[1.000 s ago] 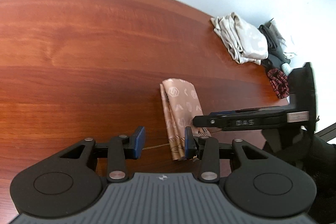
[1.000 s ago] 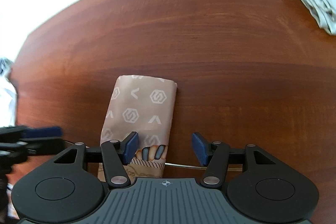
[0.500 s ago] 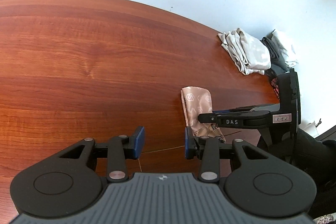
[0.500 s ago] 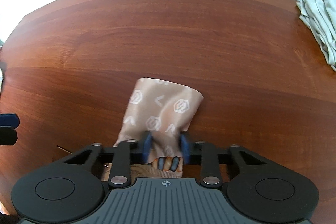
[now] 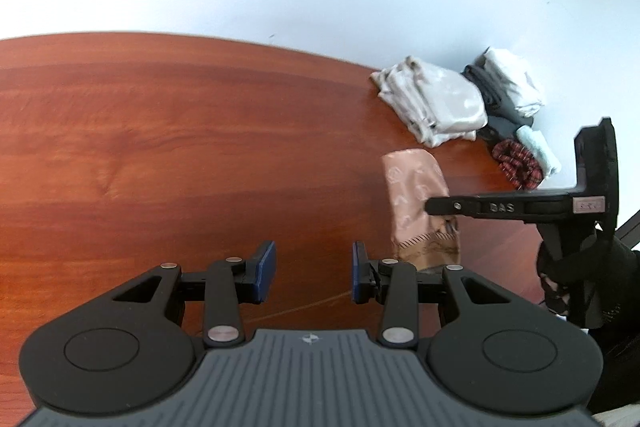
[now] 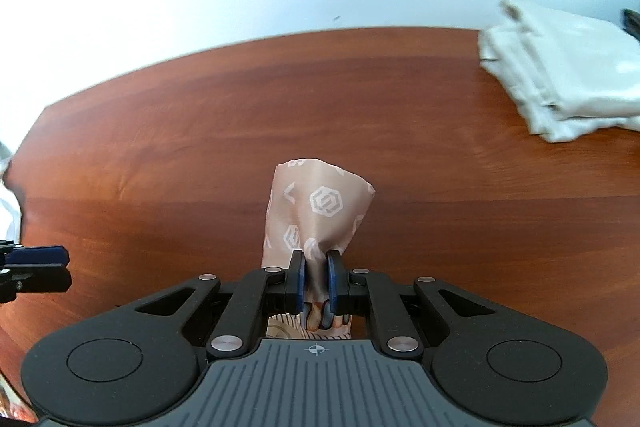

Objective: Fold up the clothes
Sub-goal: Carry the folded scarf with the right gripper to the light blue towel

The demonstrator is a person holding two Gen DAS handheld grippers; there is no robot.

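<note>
We work over the broad reddish-brown wooden table, where a pile of already folded pale and dark garments sits at its far right edge. Our folded peach satin cloth with white hexagon logos hangs pinched at its near end in the right gripper, whose jaws have just been closing on it. To carry it well we should, we judge, keep it bunched and level. The left gripper stands open, holding nothing.
</note>
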